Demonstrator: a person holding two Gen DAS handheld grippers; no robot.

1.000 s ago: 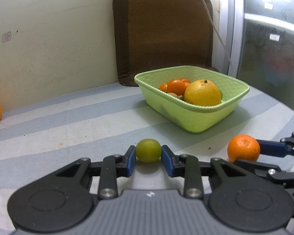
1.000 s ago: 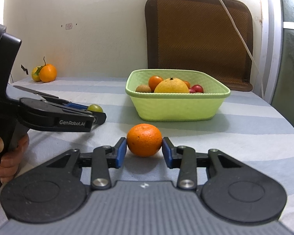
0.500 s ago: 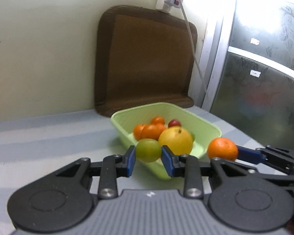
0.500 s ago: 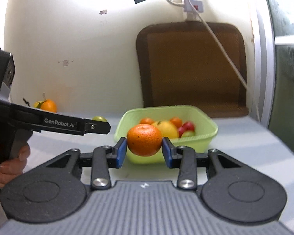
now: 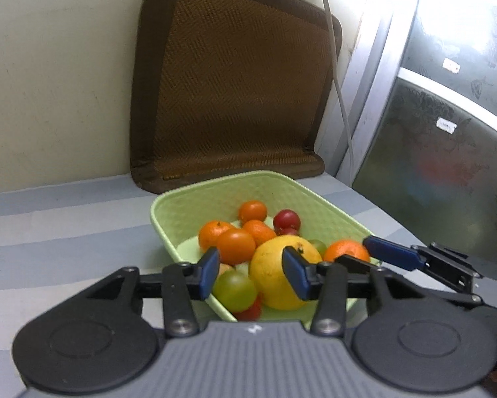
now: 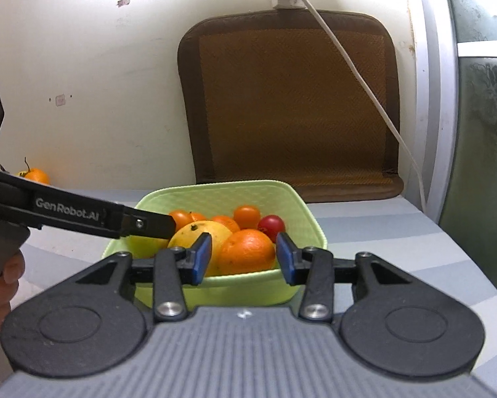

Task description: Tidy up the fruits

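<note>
Both grippers, left and right, now over the basket, jaws wide: green fruit and orange just released inside, one orange left on surface.

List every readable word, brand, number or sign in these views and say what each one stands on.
"GenRobot.AI": white lettering along the side of the left gripper's finger, seen from the right wrist view.
Small white stickers on the dark glass door: too blurred to read.
Small white mark on each gripper's grey body: a logo, not legible text.
Nothing else carries text.
</note>
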